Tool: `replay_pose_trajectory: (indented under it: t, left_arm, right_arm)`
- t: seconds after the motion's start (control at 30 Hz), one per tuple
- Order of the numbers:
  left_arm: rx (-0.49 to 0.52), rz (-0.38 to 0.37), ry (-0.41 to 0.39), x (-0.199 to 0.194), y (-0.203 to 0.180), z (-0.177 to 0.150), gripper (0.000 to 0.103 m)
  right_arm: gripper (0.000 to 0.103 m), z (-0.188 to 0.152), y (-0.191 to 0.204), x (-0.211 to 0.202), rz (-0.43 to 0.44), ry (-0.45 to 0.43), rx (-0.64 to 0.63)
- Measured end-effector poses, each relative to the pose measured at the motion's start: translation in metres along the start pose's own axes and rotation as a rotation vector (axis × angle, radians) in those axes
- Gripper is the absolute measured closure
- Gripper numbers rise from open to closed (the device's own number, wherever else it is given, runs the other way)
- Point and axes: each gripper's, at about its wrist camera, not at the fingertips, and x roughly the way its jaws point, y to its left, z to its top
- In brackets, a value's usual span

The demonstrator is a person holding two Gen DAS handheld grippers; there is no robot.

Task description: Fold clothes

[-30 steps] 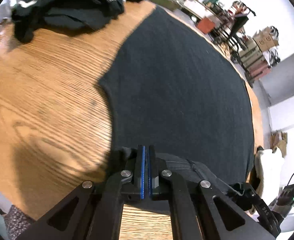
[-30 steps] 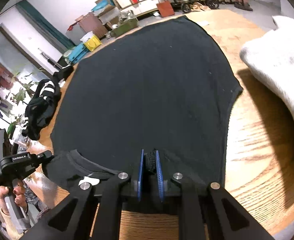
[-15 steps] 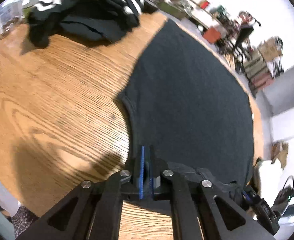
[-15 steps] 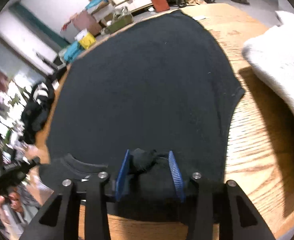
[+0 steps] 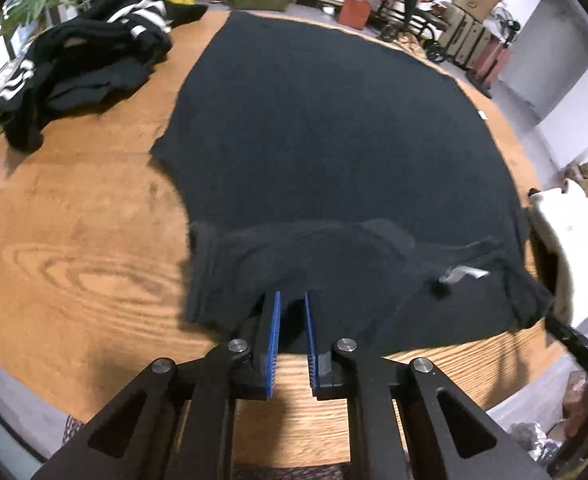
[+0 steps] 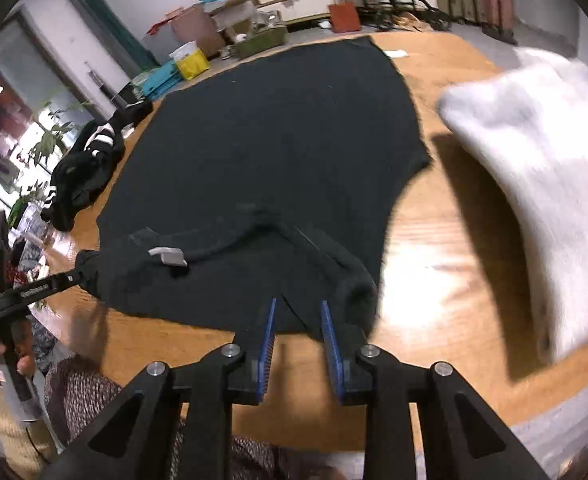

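A black T-shirt [image 5: 325,132] lies spread on the wooden table [image 5: 74,216], also seen in the right wrist view [image 6: 270,152]. Its collar end is folded over onto the body, with a grey neck label [image 5: 459,274] showing [image 6: 168,256]. My left gripper [image 5: 292,308] is open, its blue pads at the near edge of the folded part, holding nothing. My right gripper [image 6: 297,314] is open at the near edge of the shirt's folded shoulder, holding nothing. The left gripper also shows at the left in the right wrist view [image 6: 78,272].
A pile of black and striped clothes [image 5: 86,68] lies at the table's far left [image 6: 82,172]. A white folded garment [image 6: 533,184] lies to the right of the shirt [image 5: 565,248]. Boxes and clutter stand on the floor beyond the table.
Both grippers carried the shirt's collar end over onto the body, then opened and let go. Both have drawn back to the near edge of the fold.
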Motion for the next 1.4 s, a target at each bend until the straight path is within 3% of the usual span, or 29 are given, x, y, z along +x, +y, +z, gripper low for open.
replay_pose_trajectory:
  t: [0.03,0.07,0.17,0.27,0.3,0.43,0.53,0.67,0.73,0.83,0.93,1.0,1.03,1.1,1.13,1.17,1.2,1.27,1.4]
  left_arm:
    - [-0.007,0.002,-0.002,-0.001,0.004,-0.003,0.090]
    - [-0.015,0.008,-0.001,-0.002,0.009,-0.005,0.090]
    - [-0.053,0.033,0.014,0.001,0.020,-0.006,0.081]
    - [-0.068,0.039,0.035,0.010,0.020,-0.006,0.078]
    - [-0.064,0.050,0.038,0.013,0.019,-0.005,0.078]
    - [-0.062,0.105,0.041,0.027,0.013,-0.001,0.083]
    - [-0.036,0.139,0.042,0.028,0.011,0.000,0.085]
    - [-0.064,0.104,0.050,0.026,0.019,0.000,0.088]
    - [-0.057,0.099,0.049,0.025,0.020,-0.001,0.087]
    - [-0.088,0.055,0.063,0.020,0.024,-0.001,0.087]
    - [-0.155,-0.013,0.038,0.001,0.033,0.002,0.083]
    - [-0.164,-0.021,-0.019,-0.018,0.029,0.008,0.078]
    - [-0.152,-0.025,-0.045,-0.024,0.024,0.011,0.077]
    - [-0.078,-0.037,-0.093,-0.032,0.002,0.018,0.077]
    - [-0.044,-0.031,-0.099,-0.030,-0.008,0.022,0.080]
    - [-0.011,-0.023,-0.096,-0.025,-0.019,0.027,0.090]
    - [0.023,-0.022,-0.087,-0.019,-0.030,0.031,0.092]
    - [0.051,-0.017,-0.056,-0.001,-0.038,0.033,0.095]
    - [-0.006,0.078,-0.016,0.027,-0.024,0.030,0.096]
  right_arm:
    - [0.055,-0.002,-0.006,-0.004,-0.012,-0.008,0.011]
    - [0.052,-0.004,-0.011,-0.008,-0.025,-0.013,0.015]
    - [0.050,-0.006,-0.018,0.003,-0.059,0.037,-0.011]
    - [0.051,-0.006,-0.015,0.017,-0.025,0.052,-0.006]
    - [0.052,-0.005,-0.012,0.020,-0.017,0.045,-0.009]
    - [0.091,0.006,-0.014,0.024,-0.043,0.022,-0.034]
    - [0.093,0.014,-0.022,0.022,-0.058,0.013,-0.033]
    - [0.092,0.024,-0.030,0.024,-0.081,0.019,-0.039]
    - [0.088,0.023,-0.031,0.035,-0.100,0.061,-0.053]
    - [0.048,0.022,-0.037,0.029,-0.122,0.052,-0.008]
    - [0.046,0.026,-0.046,0.004,-0.101,-0.010,0.049]
    - [0.050,0.030,-0.043,-0.014,-0.110,-0.064,0.031]
    - [0.057,0.033,-0.038,-0.023,-0.122,-0.096,0.007]
    - [0.062,0.038,-0.020,-0.020,-0.095,-0.109,-0.052]
    - [0.070,0.040,-0.011,-0.017,-0.076,-0.110,-0.082]
    - [0.076,0.042,-0.002,-0.013,-0.057,-0.111,-0.113]
    - [0.079,0.043,0.005,-0.005,-0.044,-0.099,-0.130]
    - [0.087,0.043,0.017,0.017,-0.024,-0.062,-0.153]
    - [0.088,0.042,0.007,0.055,-0.070,-0.011,-0.110]
